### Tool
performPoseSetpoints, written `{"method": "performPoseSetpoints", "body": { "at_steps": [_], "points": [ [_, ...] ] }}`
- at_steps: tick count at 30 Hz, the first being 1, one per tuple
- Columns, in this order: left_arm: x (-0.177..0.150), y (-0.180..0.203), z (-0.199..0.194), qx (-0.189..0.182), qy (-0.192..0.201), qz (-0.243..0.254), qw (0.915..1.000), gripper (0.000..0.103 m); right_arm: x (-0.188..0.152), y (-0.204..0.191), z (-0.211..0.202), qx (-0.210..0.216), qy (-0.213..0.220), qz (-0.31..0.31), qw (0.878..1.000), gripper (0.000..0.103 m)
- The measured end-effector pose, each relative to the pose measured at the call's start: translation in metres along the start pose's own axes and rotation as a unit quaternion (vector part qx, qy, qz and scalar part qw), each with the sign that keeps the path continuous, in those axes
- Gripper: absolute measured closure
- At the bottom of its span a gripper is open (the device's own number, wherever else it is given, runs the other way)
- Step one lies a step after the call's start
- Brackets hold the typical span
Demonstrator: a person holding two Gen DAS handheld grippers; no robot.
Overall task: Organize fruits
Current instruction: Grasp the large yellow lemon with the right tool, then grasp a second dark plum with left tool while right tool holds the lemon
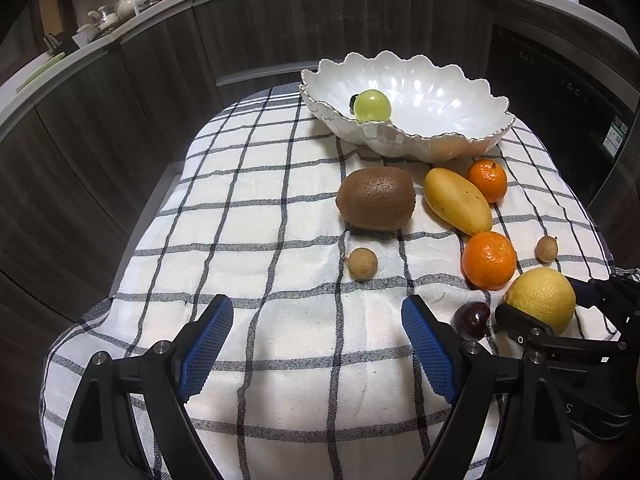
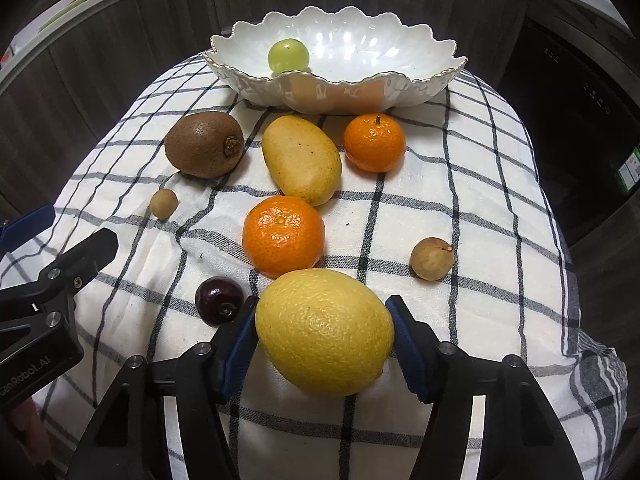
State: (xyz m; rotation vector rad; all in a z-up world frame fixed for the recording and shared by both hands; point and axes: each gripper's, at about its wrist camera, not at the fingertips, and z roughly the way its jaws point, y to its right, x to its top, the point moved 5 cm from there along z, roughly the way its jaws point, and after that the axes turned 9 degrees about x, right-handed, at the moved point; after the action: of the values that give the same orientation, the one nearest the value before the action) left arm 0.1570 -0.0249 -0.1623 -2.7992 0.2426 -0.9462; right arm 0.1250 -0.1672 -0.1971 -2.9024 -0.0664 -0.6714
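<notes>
**Desk:** What is in the bowl?

**Photographer:** One green grape [image 2: 288, 55], resting toward the left of the white scalloped bowl [image 2: 436, 68] at the far end of the checked cloth [image 2: 460, 208]. All other fruit lies on the cloth in front of it.

**Desk:** And the grippers?

**Photographer:** The right gripper [image 2: 325, 334] has its blue pads against both sides of the lemon [image 2: 325, 330], clamped on it at the near edge of the spread. The left gripper [image 1: 317, 344] hangs over bare cloth, fingers wide apart, holding nothing.

**Desk:** Does one camera show more than the other?

**Photographer:** The right wrist view shows the kiwi's [image 2: 204, 144] stem end, the dark cherry [image 2: 219, 301] just beside the left pad, and the lemon touching the nearer tangerine [image 2: 283, 234]. The left wrist view shows the mango [image 1: 457, 201] between the kiwi and the farther tangerine [image 1: 487, 180], a longan [image 1: 362, 264] near the kiwi, another [image 1: 546, 249] well right, plus crockery on the counter [image 1: 104, 16] behind.
</notes>
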Motion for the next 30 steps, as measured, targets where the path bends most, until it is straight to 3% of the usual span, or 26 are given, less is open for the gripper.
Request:
{"method": "performPoseSetpoints", "body": {
  "at_steps": [15,20,30],
  "points": [
    [-0.003,0.048,-0.015,-0.047,0.014,0.042,0.9979,0.018,-0.001,0.029,-0.042,-0.027,0.037,0.021,0.999,0.041],
    [-0.007,0.068,-0.011,-0.07,0.004,0.057,0.9959,0.022,-0.006,0.05,-0.047,-0.031,0.045,0.055,0.997,0.041],
    [-0.012,0.089,0.002,-0.085,-0.009,0.073,0.9937,0.045,-0.011,0.061,-0.046,-0.019,0.048,0.081,0.995,0.041]
  ]
}}
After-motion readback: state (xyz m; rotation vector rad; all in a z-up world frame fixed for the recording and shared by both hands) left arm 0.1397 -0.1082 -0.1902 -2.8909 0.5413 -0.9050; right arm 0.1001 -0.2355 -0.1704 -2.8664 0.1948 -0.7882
